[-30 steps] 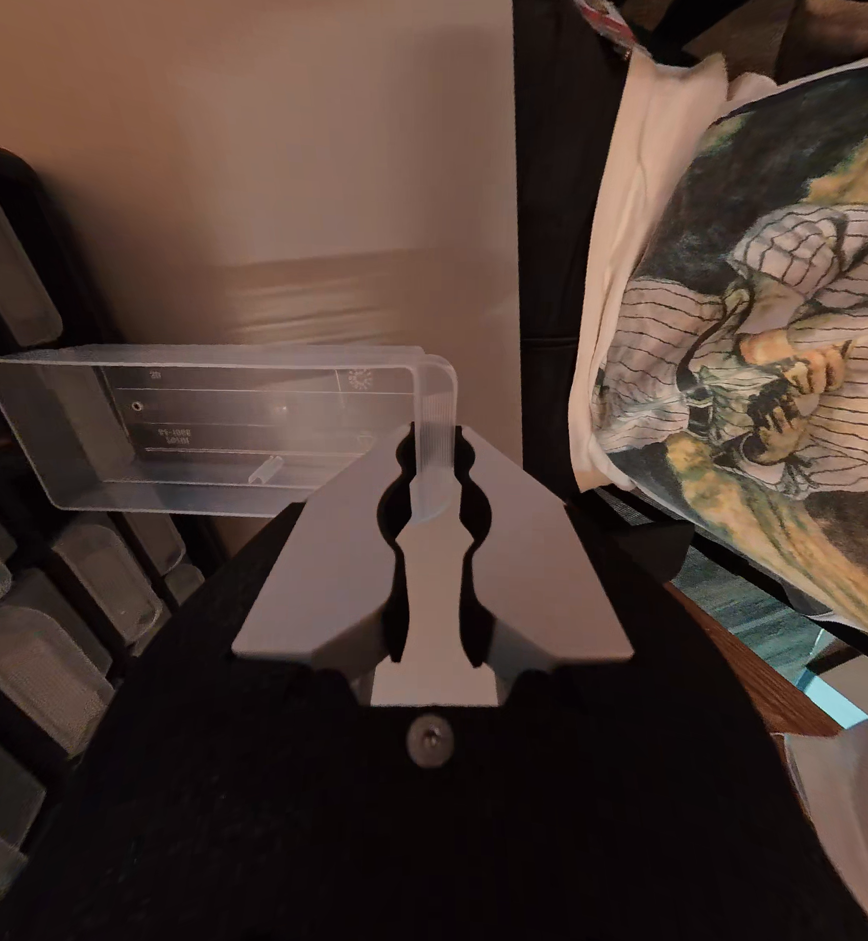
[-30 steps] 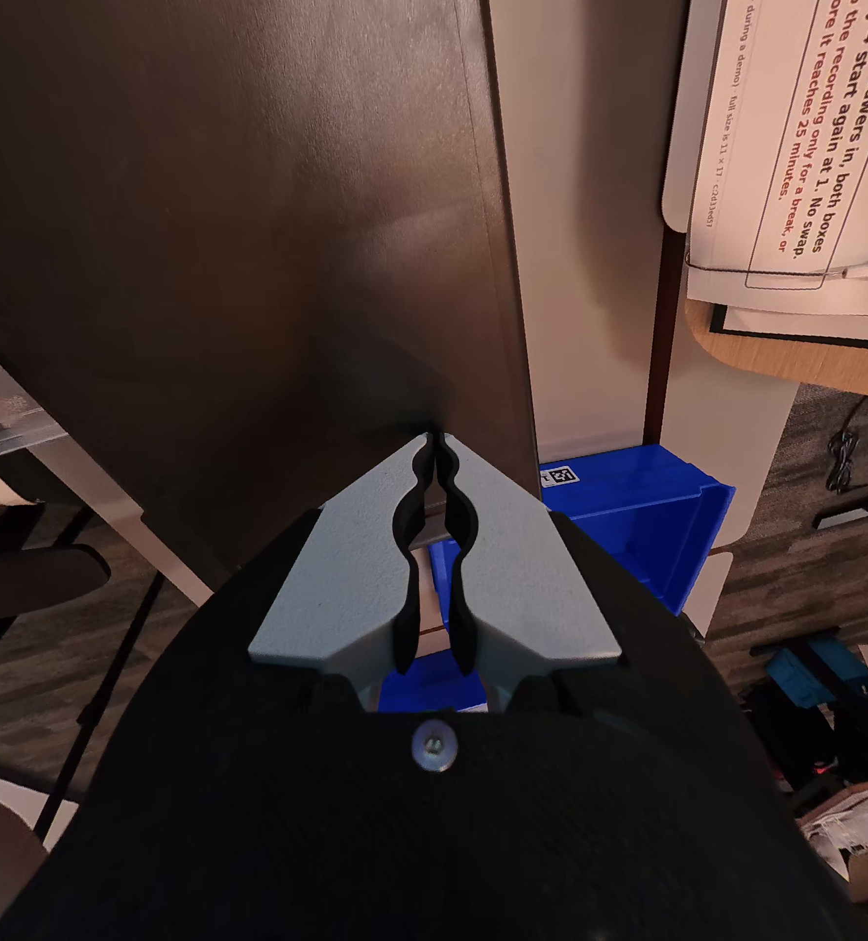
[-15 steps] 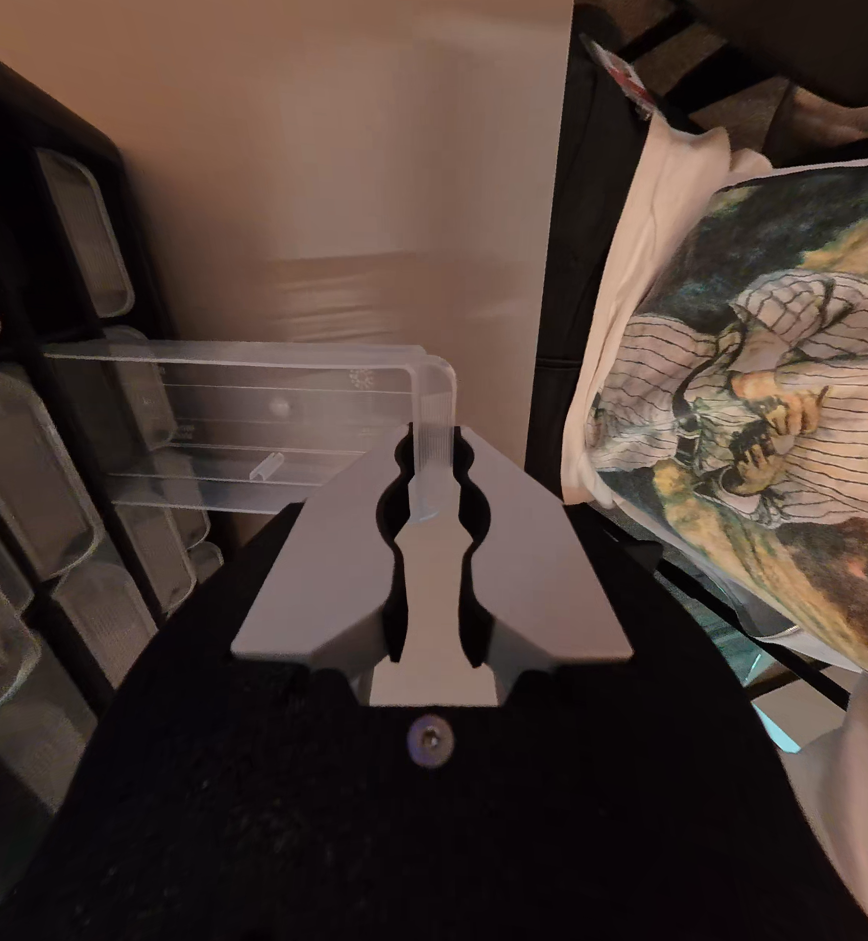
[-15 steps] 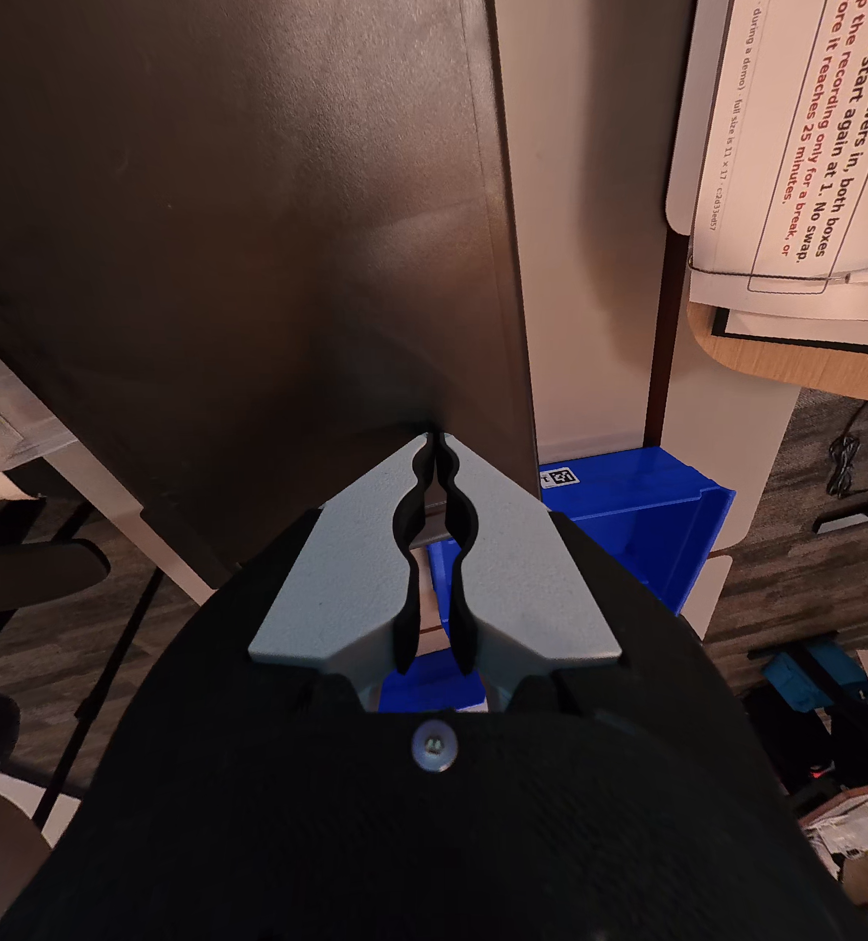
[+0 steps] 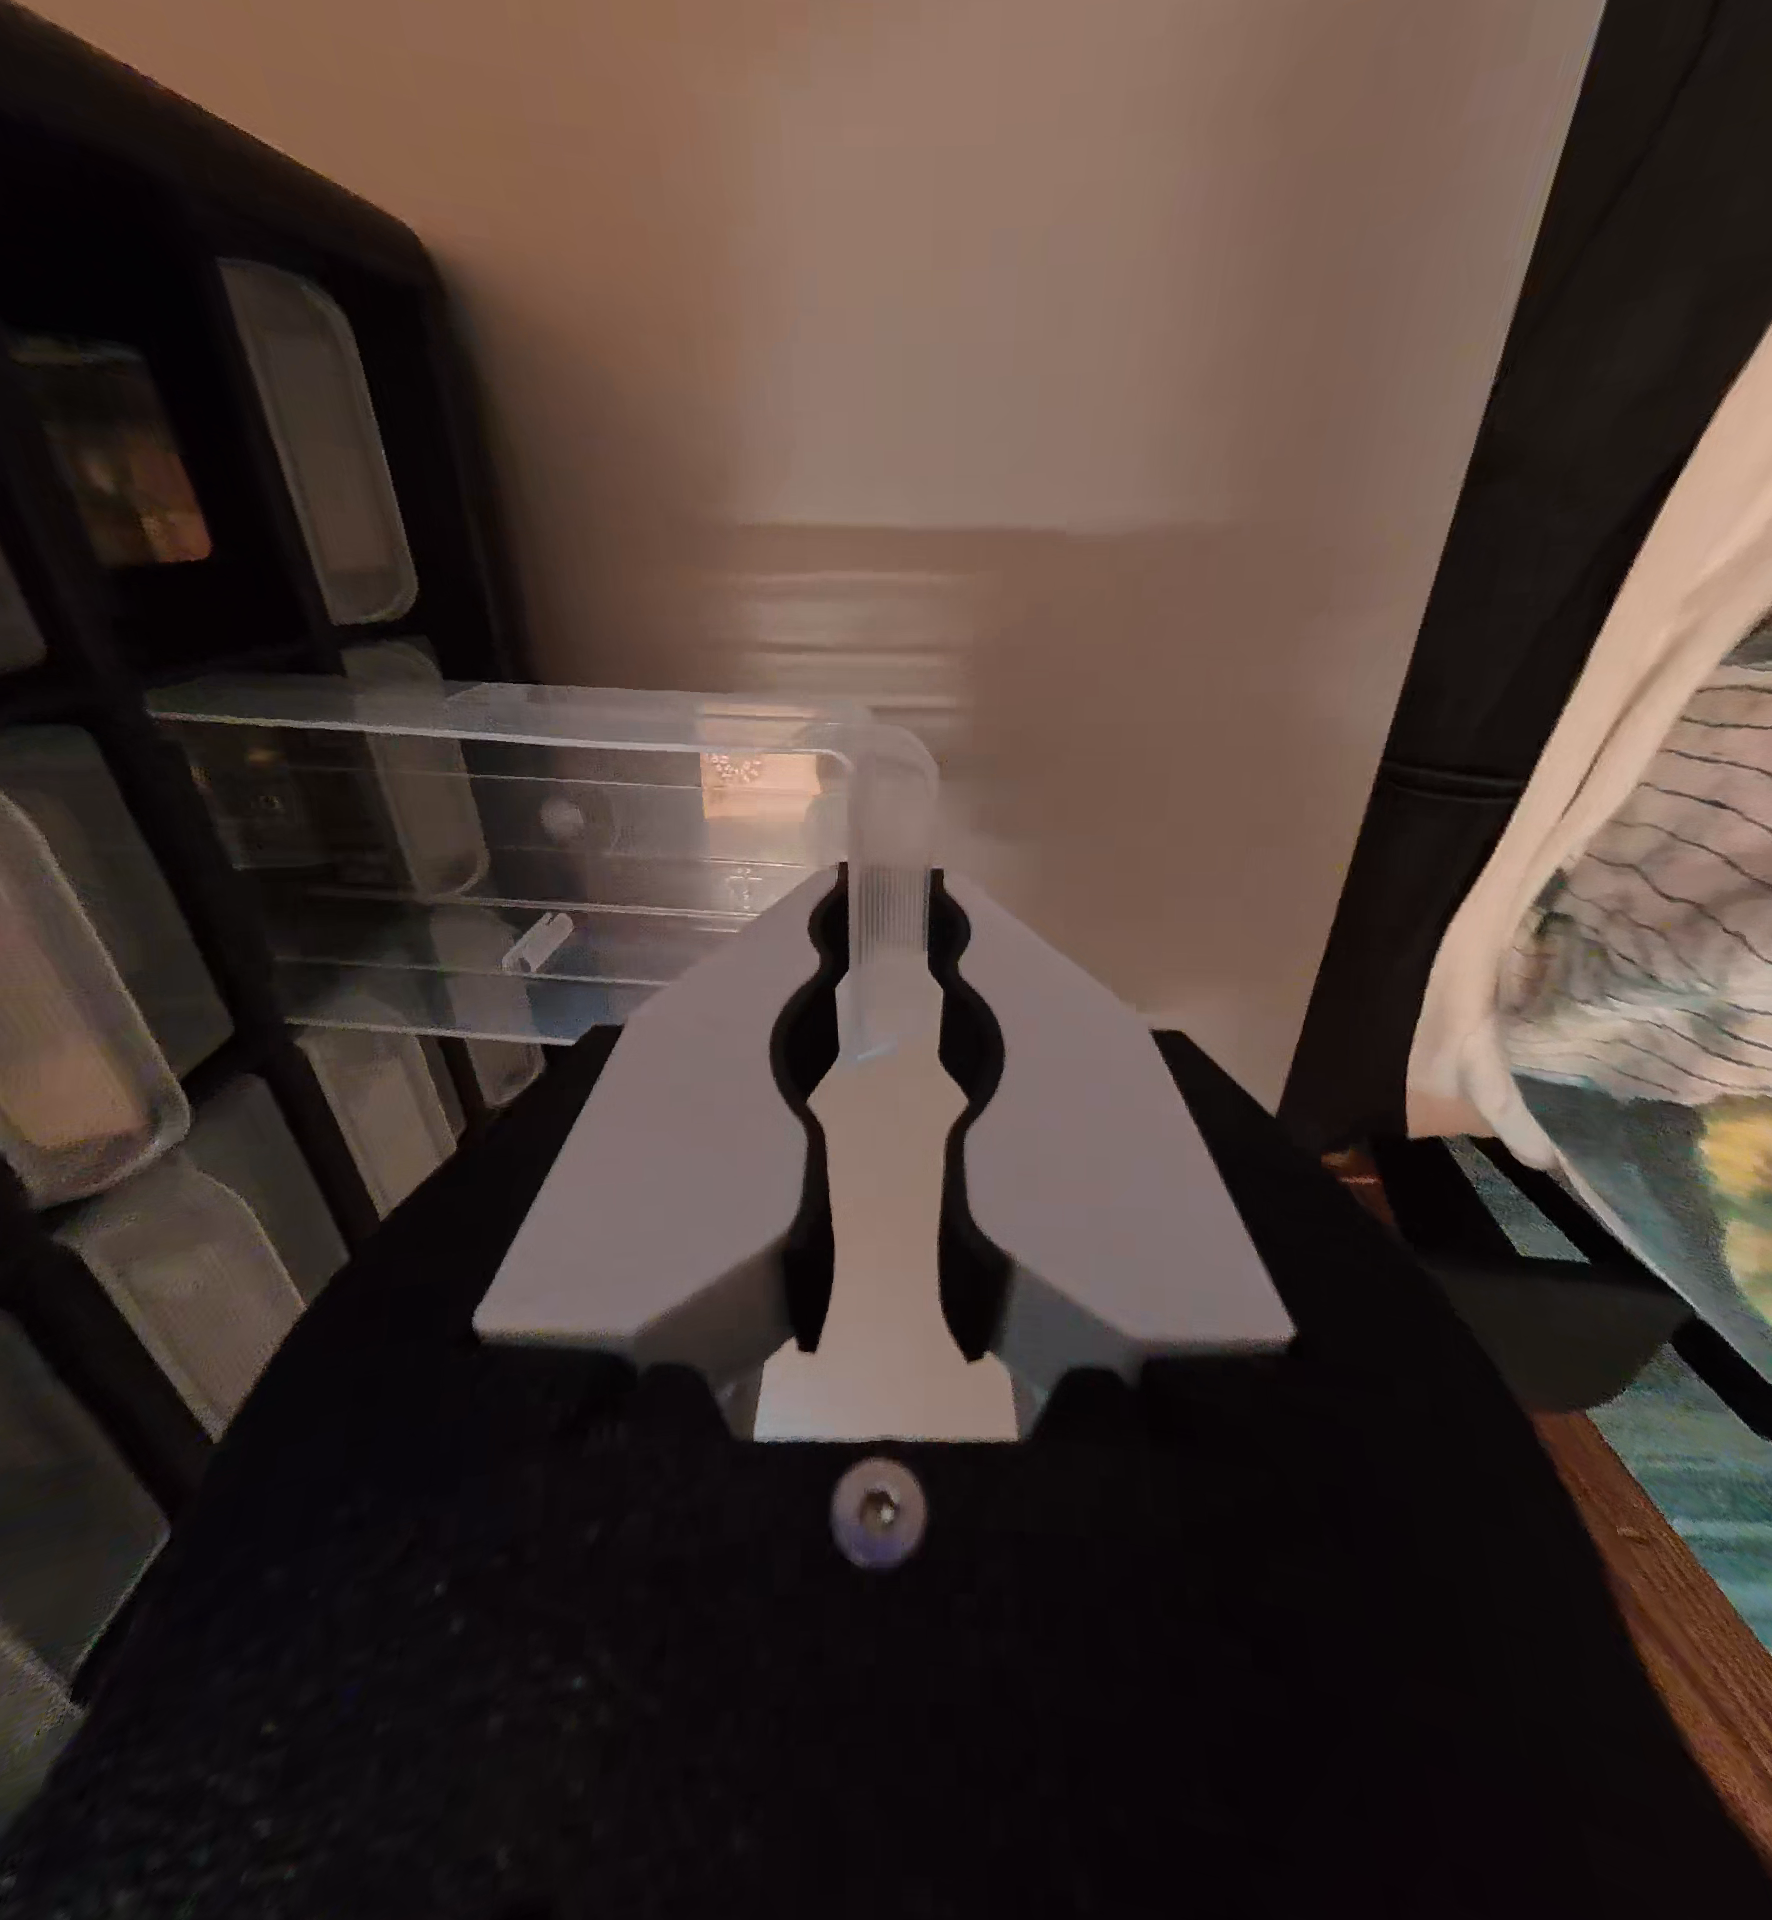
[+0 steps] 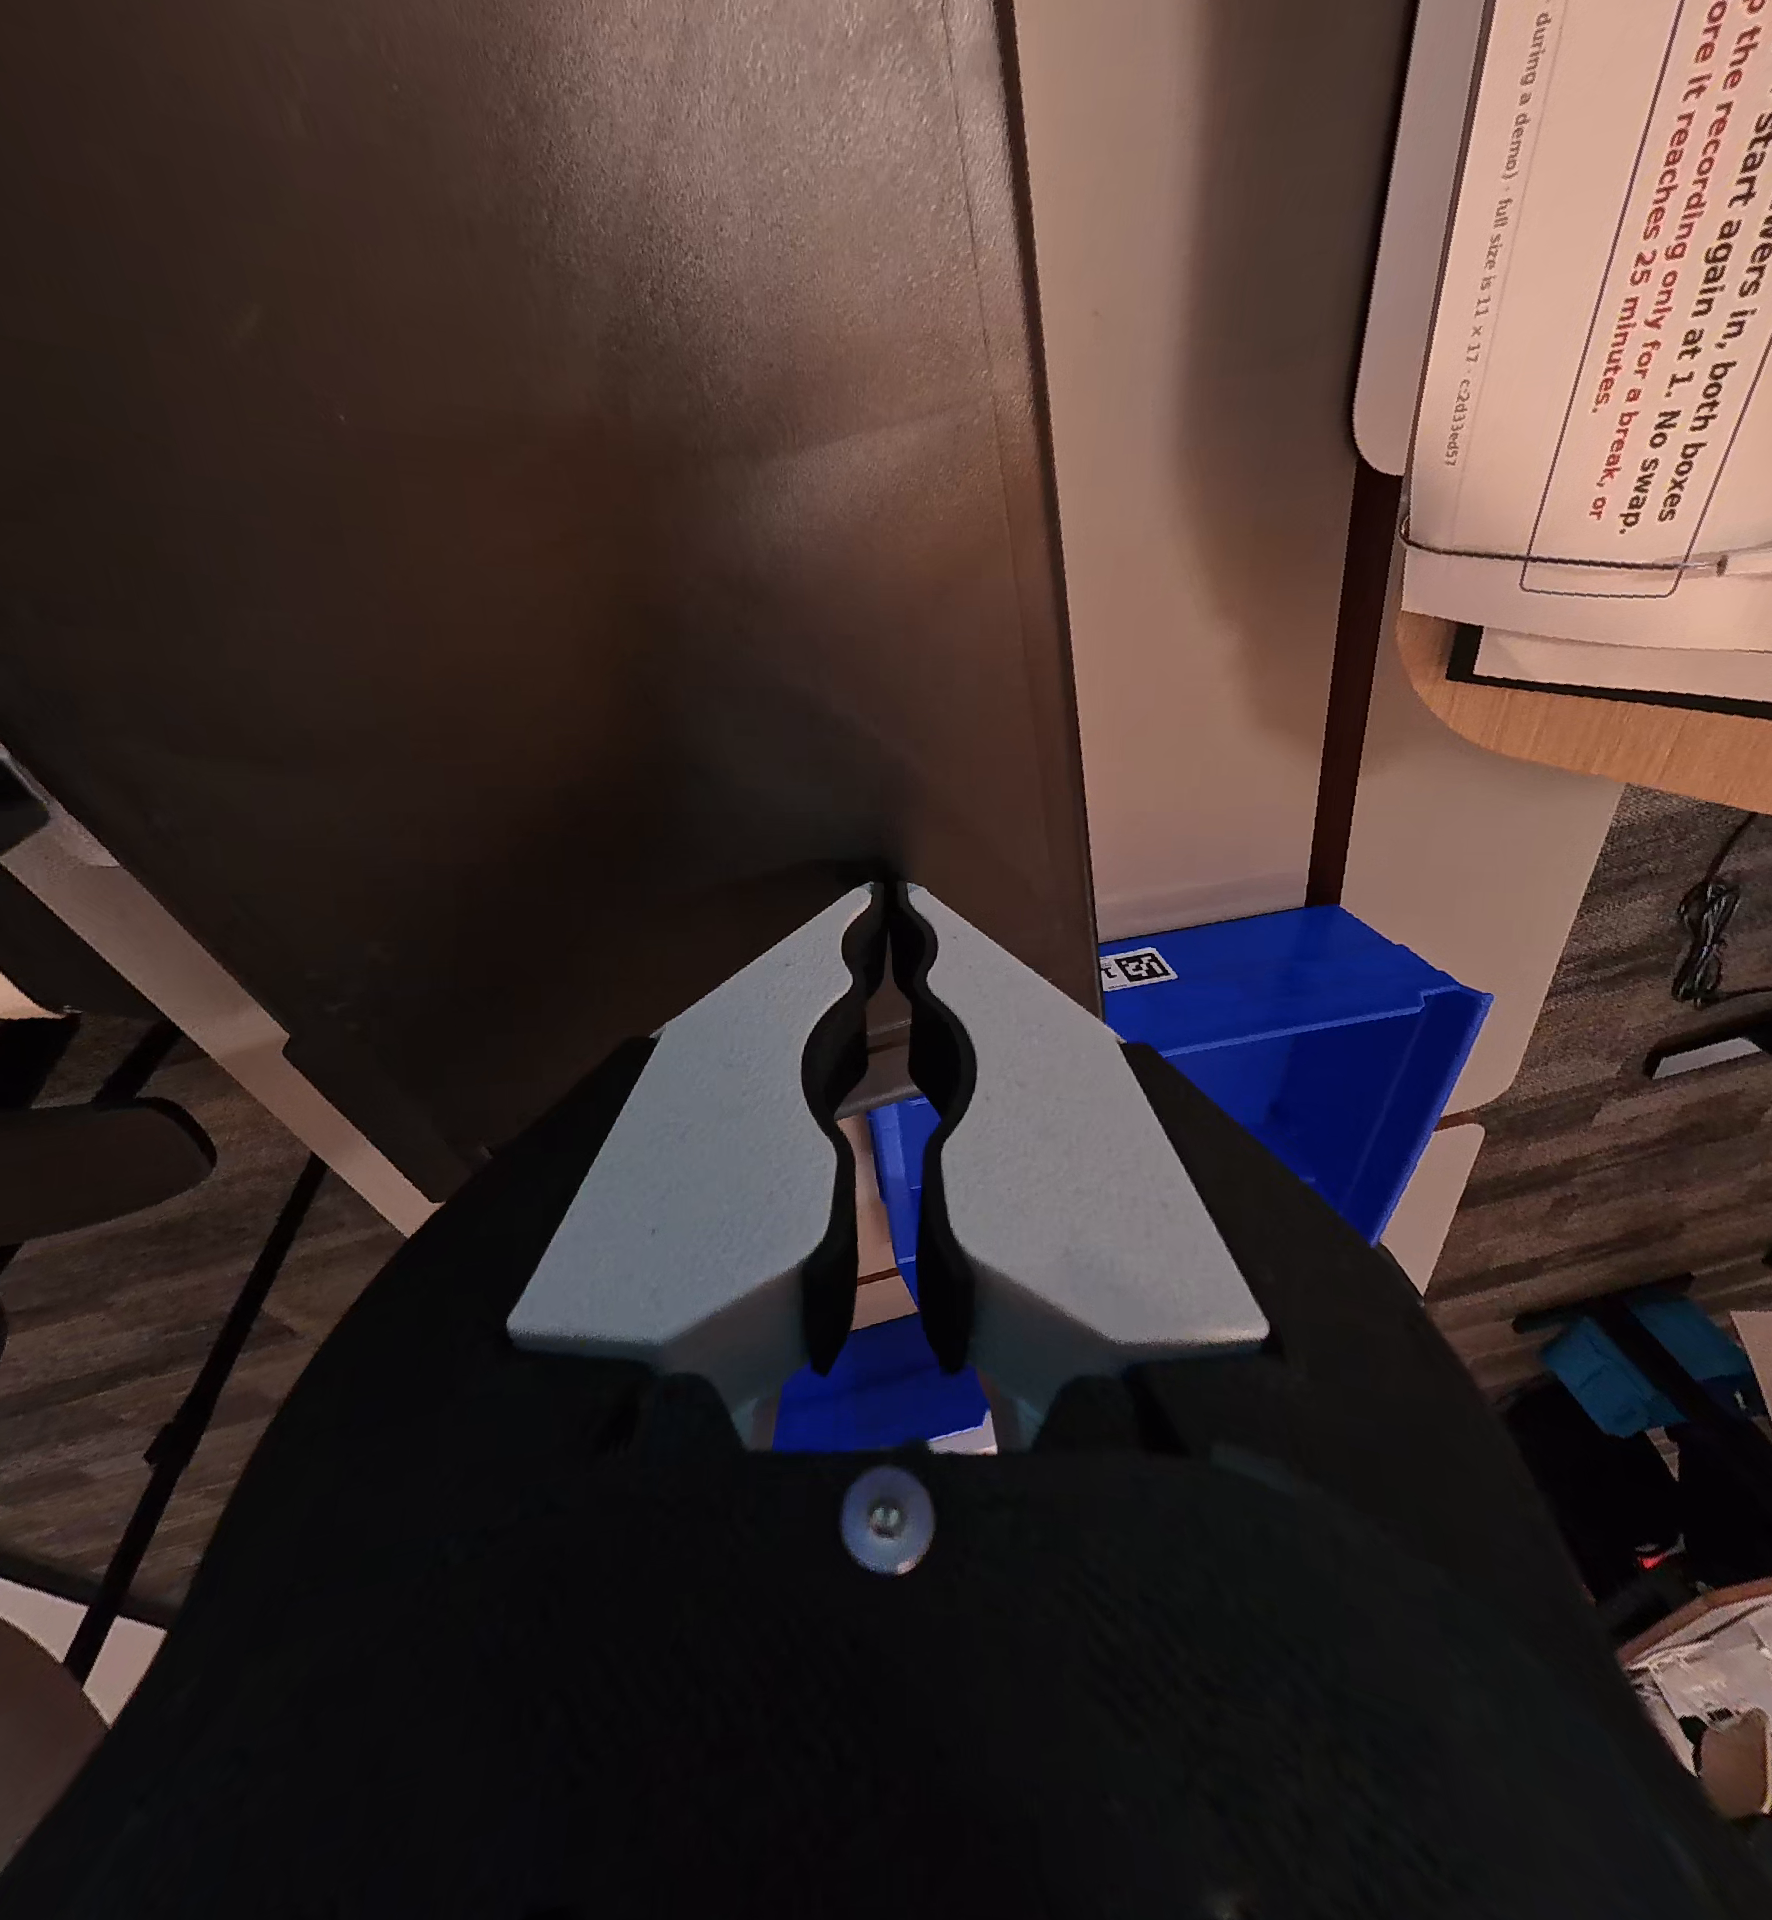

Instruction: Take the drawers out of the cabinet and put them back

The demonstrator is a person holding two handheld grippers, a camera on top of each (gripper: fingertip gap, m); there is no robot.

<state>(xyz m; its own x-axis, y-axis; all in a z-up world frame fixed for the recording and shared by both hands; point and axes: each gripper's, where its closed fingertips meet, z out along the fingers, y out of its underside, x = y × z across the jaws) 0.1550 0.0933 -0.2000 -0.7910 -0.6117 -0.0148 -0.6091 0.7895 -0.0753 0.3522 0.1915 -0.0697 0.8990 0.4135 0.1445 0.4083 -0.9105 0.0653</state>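
In the left wrist view my left gripper (image 5: 882,904) is shut on the front handle (image 5: 887,821) of a clear plastic drawer (image 5: 549,831). The drawer lies level and points left, its far end over the front of the black cabinet (image 5: 134,665), which holds several clear drawers. I cannot tell whether that end is inside a slot. In the right wrist view my right gripper (image 6: 887,899) is shut on the lower edge of the cabinet's dark side panel (image 6: 549,468).
A beige wall (image 5: 965,364) stands behind the drawer. A person's printed shirt (image 5: 1692,831) is close on the right. Under the right gripper sit a blue bin (image 6: 1277,1039), a wooden desk edge (image 6: 1588,727) with a printed sheet (image 6: 1640,260), and clutter on the floor.
My left gripper has carried the drawer left toward the cabinet; its far end now overlaps the cabinet front. The right gripper has stayed put on the panel.
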